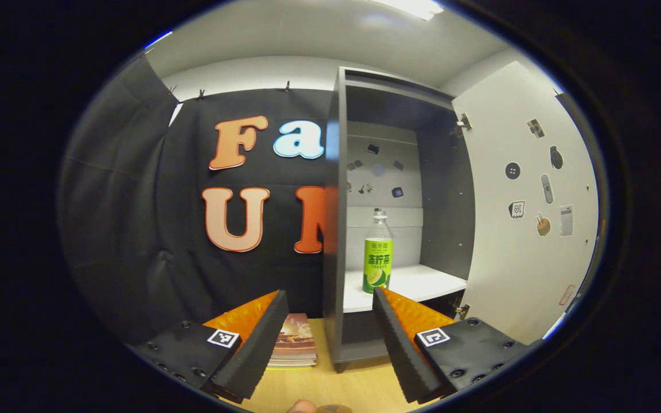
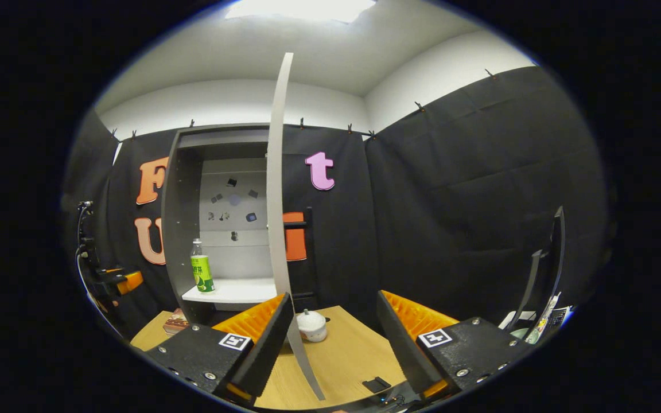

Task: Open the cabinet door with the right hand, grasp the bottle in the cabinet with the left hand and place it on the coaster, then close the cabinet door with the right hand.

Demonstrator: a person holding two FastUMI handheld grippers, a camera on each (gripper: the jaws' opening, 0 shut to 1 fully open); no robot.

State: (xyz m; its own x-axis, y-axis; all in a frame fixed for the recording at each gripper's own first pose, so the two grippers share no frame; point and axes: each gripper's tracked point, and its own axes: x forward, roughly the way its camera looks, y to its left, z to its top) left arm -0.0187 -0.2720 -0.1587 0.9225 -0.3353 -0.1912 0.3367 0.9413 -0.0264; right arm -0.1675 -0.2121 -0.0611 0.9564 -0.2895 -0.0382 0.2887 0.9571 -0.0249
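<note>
door point(image 2: 277, 189) open; bottle point(image 1: 378, 252) upright at the shelf point(image 1: 422, 284) front edge, smooth, light, tippy: grip mid-label. left tool point(image 1: 329, 332) wide, right tool point(image 2: 335, 338) wide, both empty.

The setting is a staged recording booth, not a lived-in room. Black cloth point(image 2: 468, 189) is clipped along the upper edge of white walls point(image 2: 233, 106) on all visible sides. A small grey cabinet point(image 1: 336, 229) stands on a wooden desk point(image 2: 345, 355), its door point(image 1: 523, 201) open and decorated with stickers. A ceiling light panel point(image 2: 302, 8) illuminates the enclosure from above.
</note>
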